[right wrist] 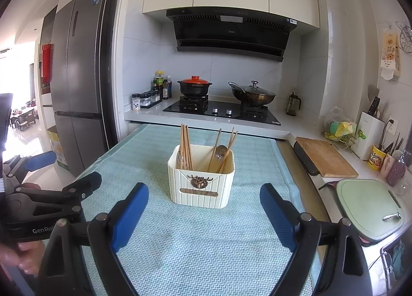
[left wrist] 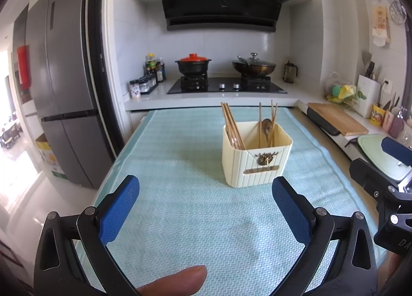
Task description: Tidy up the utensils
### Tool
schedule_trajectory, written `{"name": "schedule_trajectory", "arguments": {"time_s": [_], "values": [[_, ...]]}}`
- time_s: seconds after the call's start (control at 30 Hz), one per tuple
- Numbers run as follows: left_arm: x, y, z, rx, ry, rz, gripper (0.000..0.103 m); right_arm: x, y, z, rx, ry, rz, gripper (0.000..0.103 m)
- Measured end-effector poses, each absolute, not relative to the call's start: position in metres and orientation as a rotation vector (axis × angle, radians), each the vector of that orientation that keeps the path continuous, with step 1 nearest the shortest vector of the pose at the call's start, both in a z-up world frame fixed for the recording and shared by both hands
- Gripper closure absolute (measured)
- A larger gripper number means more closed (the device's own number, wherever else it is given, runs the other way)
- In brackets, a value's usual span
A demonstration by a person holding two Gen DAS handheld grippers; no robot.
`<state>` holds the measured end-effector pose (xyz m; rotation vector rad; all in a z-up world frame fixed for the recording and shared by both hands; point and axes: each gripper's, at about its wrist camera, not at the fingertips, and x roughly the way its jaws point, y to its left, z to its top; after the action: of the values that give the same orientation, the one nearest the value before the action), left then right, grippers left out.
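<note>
A cream ribbed utensil holder with a brass deer ornament stands on the light blue mat. It holds a bundle of wooden chopsticks on its left side, and more chopsticks with a metal spoon on its right side. My left gripper is open and empty, a little short of the holder. My right gripper is open and empty, with the holder between its blue fingers in view. Each gripper shows at the edge of the other's view.
A counter behind the mat carries a hob with a red-lidded pot and a wok. At the right are a wooden cutting board, a green board with a small spoon, and a knife block. A fridge stands at the left.
</note>
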<state>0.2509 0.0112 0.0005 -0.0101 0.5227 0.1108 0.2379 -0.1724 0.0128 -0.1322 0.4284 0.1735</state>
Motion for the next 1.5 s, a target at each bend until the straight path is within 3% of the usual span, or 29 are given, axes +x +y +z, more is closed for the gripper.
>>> {"name": "schedule_trajectory", "arguments": {"time_s": [1.5], "values": [[0.2555,0.0041,0.0001,-0.006,0.536,0.103,0.001,0.2316,-0.1675,0.0147,-0.141,0.428,0.188,0.013]]}}
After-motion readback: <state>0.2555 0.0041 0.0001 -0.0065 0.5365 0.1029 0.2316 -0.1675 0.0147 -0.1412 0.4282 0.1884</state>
